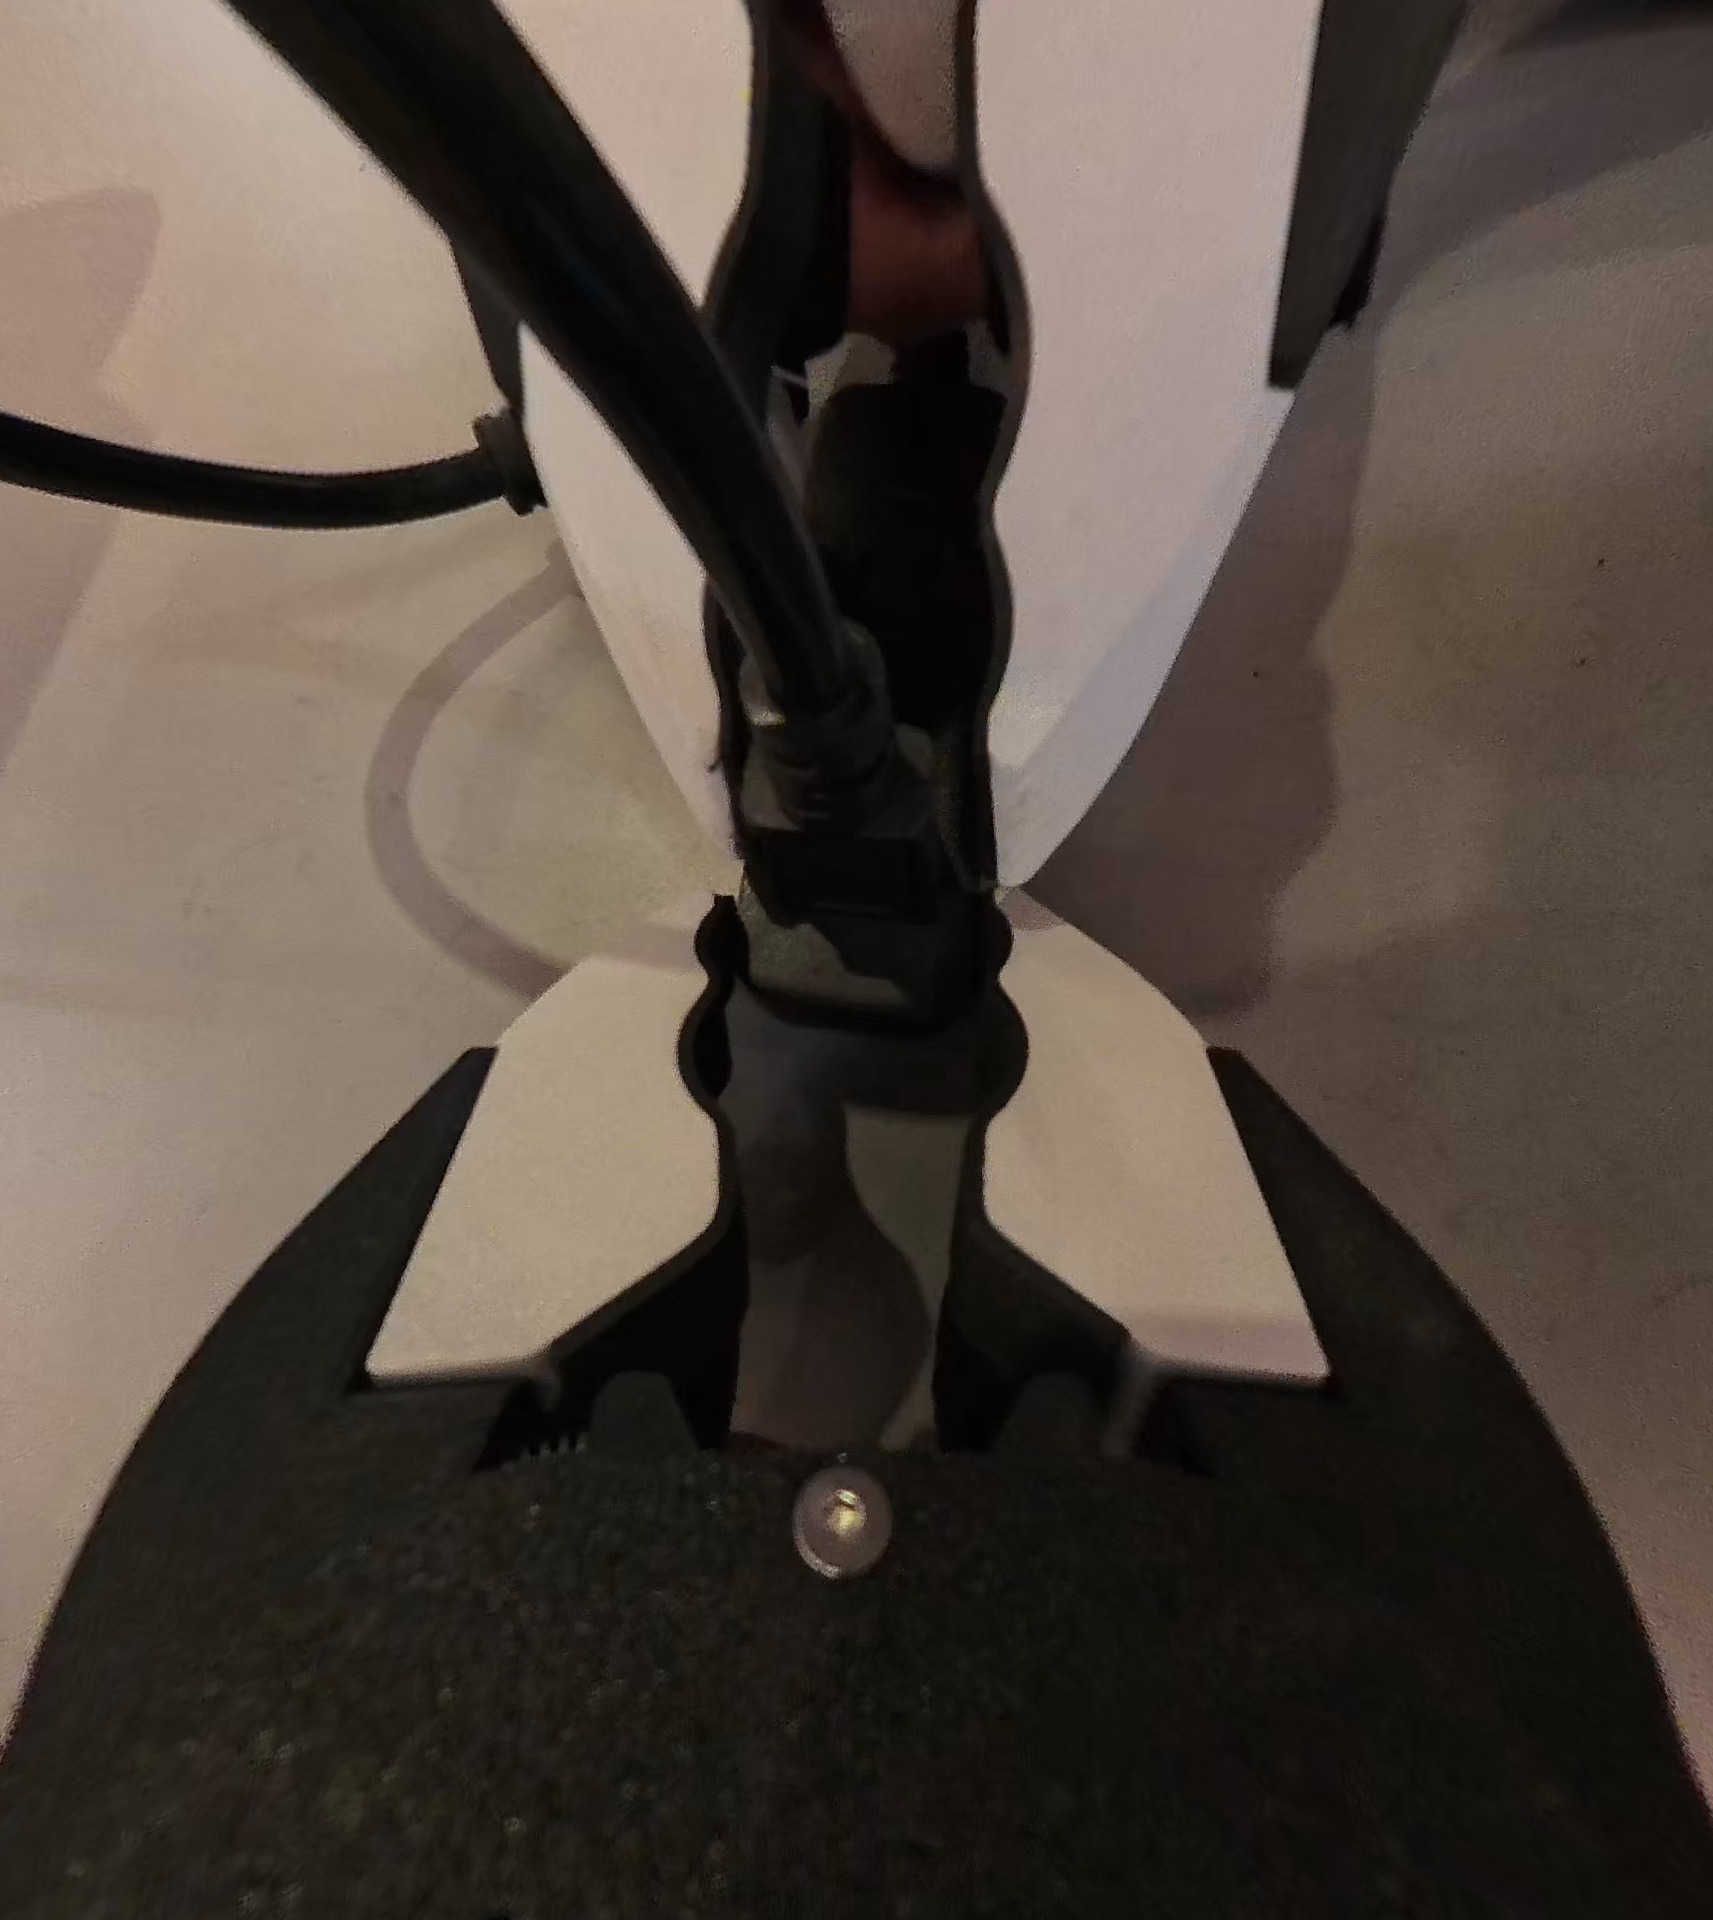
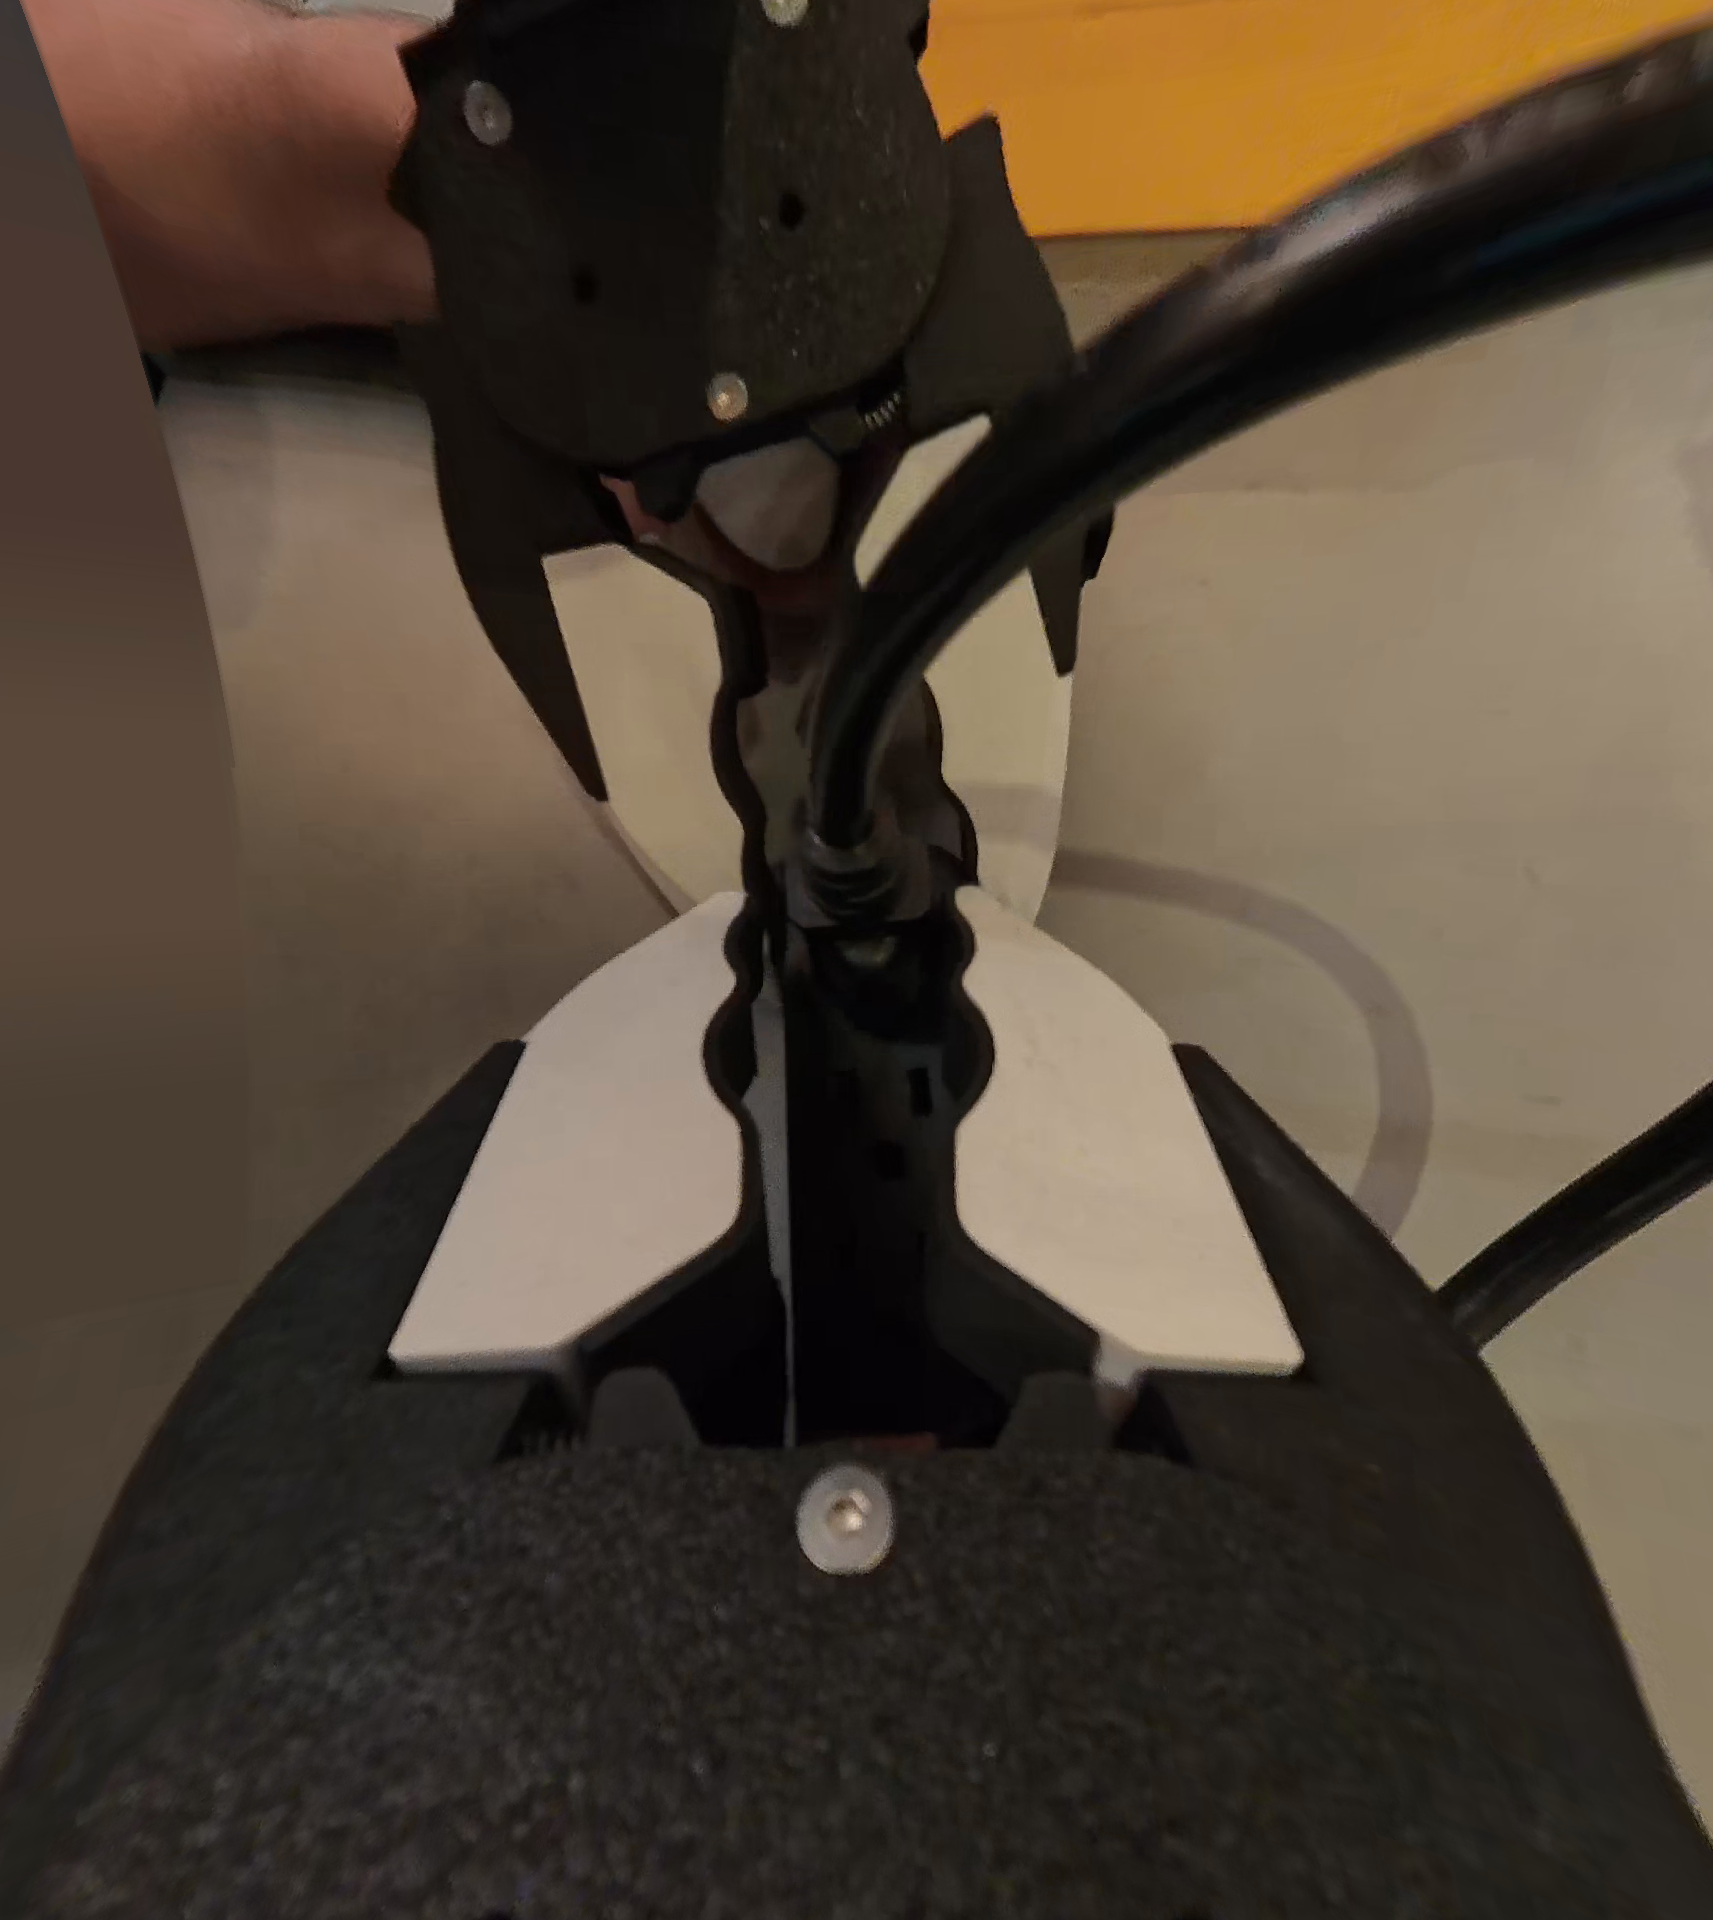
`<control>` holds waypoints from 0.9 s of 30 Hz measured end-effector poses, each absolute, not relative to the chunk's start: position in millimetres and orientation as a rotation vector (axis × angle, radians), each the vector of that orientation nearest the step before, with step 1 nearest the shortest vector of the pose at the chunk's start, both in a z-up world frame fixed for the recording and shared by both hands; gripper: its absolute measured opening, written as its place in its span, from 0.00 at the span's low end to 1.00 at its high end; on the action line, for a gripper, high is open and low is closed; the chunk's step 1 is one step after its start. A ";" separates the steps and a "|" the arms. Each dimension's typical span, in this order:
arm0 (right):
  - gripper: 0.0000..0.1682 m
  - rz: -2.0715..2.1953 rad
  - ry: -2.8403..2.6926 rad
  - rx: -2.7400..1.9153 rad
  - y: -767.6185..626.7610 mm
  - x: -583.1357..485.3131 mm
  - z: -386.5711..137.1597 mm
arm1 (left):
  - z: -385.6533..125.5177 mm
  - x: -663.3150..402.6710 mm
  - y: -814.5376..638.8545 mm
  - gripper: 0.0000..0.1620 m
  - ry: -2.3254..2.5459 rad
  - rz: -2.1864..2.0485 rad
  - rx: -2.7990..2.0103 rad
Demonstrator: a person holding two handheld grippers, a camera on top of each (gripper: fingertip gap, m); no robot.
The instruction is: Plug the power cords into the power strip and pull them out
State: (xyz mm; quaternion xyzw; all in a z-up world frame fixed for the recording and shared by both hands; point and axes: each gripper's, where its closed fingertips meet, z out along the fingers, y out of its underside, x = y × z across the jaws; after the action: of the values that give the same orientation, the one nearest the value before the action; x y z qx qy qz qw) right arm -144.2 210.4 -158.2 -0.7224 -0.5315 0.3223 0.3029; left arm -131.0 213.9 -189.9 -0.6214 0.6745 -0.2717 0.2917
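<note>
- Left gripper [image 1: 847, 966] is clamping a black plug [image 1: 847, 935] between its white fingers [image 1: 582, 1174]; the plug is blocky, dark, partly shadowed.
- A thick, glossy black power cord [image 1: 623, 270] is rising from the plug's ribbed collar and arcing to the far left.
- Right gripper [image 2: 852, 977] is facing the left one tip to tip, its fingers closing on the black power strip [image 2: 867, 1122], which is showing small slots on its upper face.
- The plug is sitting at the far end of the strip; whether it is fully seated I cannot tell.
- A second black cable [image 1: 187, 473] is lying on the pale table [image 1: 1558, 935], left side.
- A person's hand [image 2: 249, 177] is holding the left gripper, far left in the right wrist view.
</note>
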 end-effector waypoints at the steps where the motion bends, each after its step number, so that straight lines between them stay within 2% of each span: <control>1: 0.18 0.846 -1.400 -1.904 211.4 -144.9 -153.9 | -190.0 -130.8 214.1 0.27 1.796 -0.726 -1.659; 3: 0.14 0.812 -1.384 -1.878 214.6 -145.2 -144.7 | -190.1 -130.6 214.0 0.27 1.798 -0.722 -1.656; 27: 0.14 0.695 -1.460 -1.898 212.8 -140.6 -146.6 | -190.6 -128.7 212.2 0.27 1.803 -0.715 -1.648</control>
State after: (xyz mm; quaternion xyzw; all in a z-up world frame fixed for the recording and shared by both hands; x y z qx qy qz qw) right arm -140.6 212.8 -146.6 -0.7217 -0.5551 0.2641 0.3183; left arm -128.7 212.2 -190.6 -0.6188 0.6771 -0.2687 0.2939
